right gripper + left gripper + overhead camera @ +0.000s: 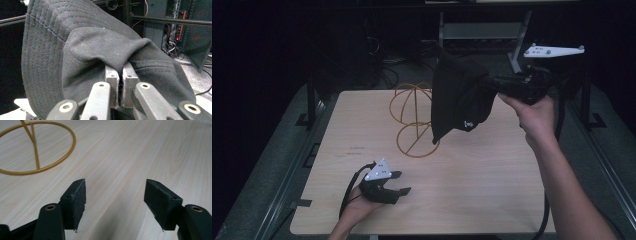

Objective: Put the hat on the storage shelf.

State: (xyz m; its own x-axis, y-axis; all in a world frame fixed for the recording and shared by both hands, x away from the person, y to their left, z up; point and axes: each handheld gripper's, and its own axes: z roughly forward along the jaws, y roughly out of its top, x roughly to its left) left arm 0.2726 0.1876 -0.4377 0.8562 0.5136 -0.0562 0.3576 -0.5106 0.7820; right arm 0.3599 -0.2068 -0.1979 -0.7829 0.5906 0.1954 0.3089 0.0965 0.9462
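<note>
One black bucket hat (459, 97) hangs in the air above the far right part of the wooden table (482, 180), pinched by its fabric in your right gripper (120, 86), whose jaws are squeezed together on a fold of the cloth. The hat droops just in front of the gold wire stand (414, 117), hiding part of its right side. Your left gripper (394, 187) sits low over the near left of the table, well apart from the hat, its jaws spread wide with nothing between them but bare wood.
</note>
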